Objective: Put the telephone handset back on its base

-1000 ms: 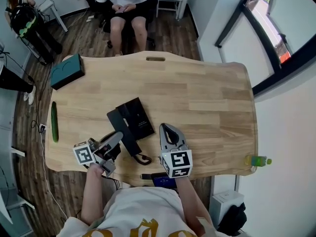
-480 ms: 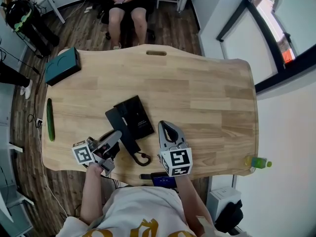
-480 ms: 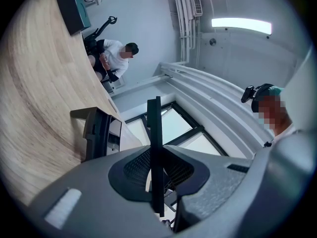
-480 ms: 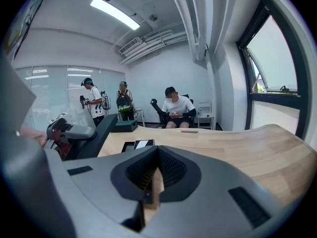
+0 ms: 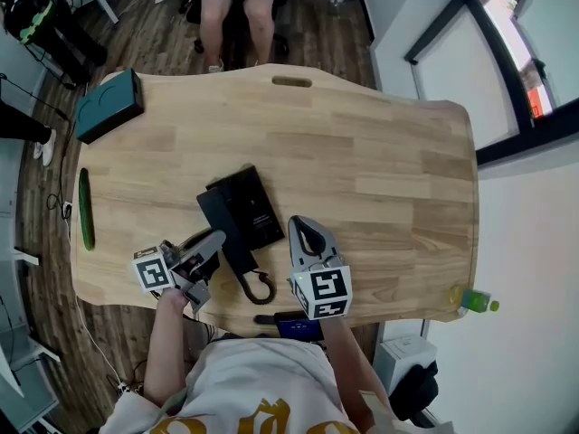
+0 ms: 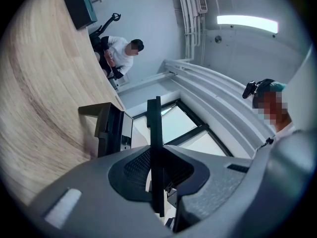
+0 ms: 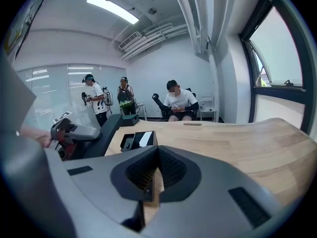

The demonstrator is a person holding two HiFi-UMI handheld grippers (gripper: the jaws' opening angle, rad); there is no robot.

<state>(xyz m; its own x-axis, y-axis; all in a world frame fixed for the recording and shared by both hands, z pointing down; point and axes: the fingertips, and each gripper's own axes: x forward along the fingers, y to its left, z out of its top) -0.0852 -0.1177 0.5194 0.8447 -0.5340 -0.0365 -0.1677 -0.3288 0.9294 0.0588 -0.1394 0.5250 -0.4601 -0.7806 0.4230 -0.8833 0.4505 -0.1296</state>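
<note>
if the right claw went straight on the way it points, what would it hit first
Most likely the telephone base, just ahead of the right claw. The claw tilts down, so it may touch the table first; depth is unclear.

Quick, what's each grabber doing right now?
Left gripper: closed, holding the handset.
Right gripper: closed, holding nothing.
</note>
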